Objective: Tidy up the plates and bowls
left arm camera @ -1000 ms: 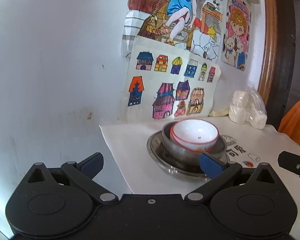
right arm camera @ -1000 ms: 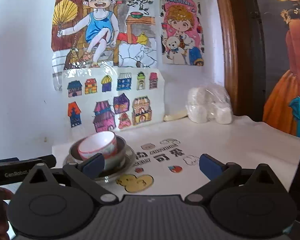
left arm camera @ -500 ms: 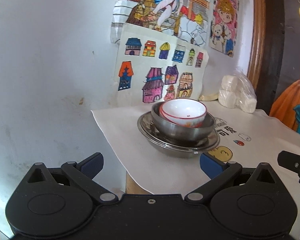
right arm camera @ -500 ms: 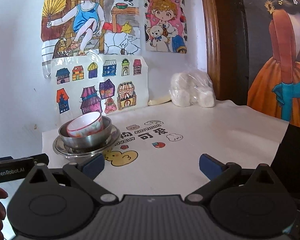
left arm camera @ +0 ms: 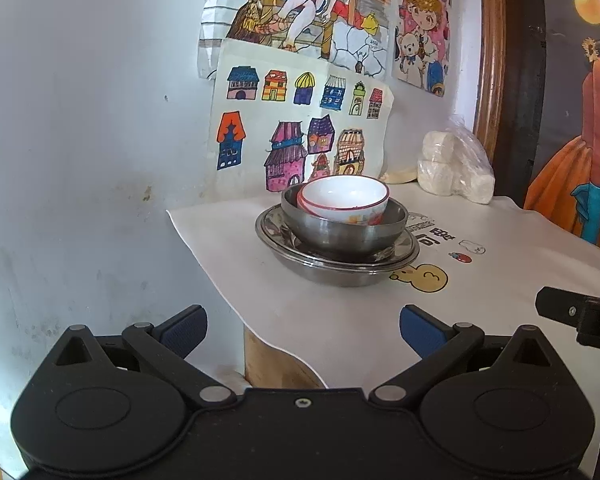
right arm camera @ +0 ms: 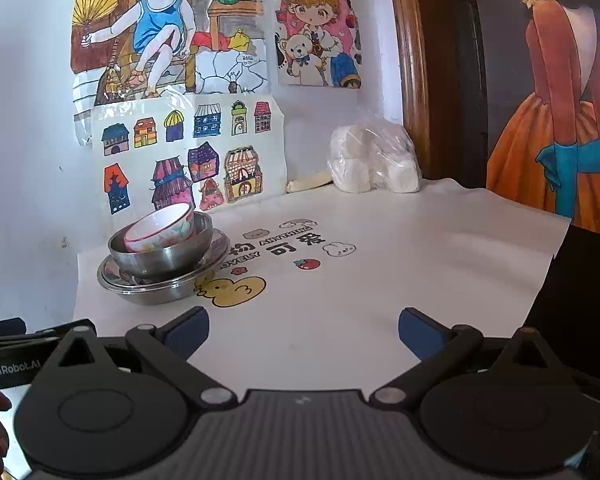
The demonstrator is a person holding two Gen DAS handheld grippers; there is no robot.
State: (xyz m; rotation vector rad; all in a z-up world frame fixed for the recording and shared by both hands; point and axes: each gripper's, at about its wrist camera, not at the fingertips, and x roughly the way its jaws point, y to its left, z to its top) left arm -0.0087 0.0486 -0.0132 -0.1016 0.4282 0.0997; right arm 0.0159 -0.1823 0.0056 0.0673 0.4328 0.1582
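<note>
**Trainee:** Where does the stack stand?

**Instructor:** Start with the worktop (right arm camera: 380, 300), under its white printed cover. The stack sits at the far left, near the wall. At the bottom is the steel plate (left arm camera: 336, 268), resting on the cover beside the printed duck (right arm camera: 232, 290). The steel bowl (left arm camera: 340, 232) stands in the plate. The white ceramic bowl (left arm camera: 346, 200), with a red rim, lies tilted inside the steel bowl and leans toward its left wall.

**Trainee:** How will the pieces handle?

**Instructor:** Expect the steel to be stiff, light and slippery; take it by the rim, one pad inside and one outside. Treat the ceramic bowl as fragile and the likeliest to slide. Pinch its raised rim and lift straight up.

**Trainee:** And the tongs?

**Instructor:** Your left tongs (left arm camera: 303, 330) are spread wide, holding nothing, near the worktop's left edge and well short of the stack. Your right tongs (right arm camera: 303, 332) are equally spread and empty, over bare cover to the right of the stack.
</note>
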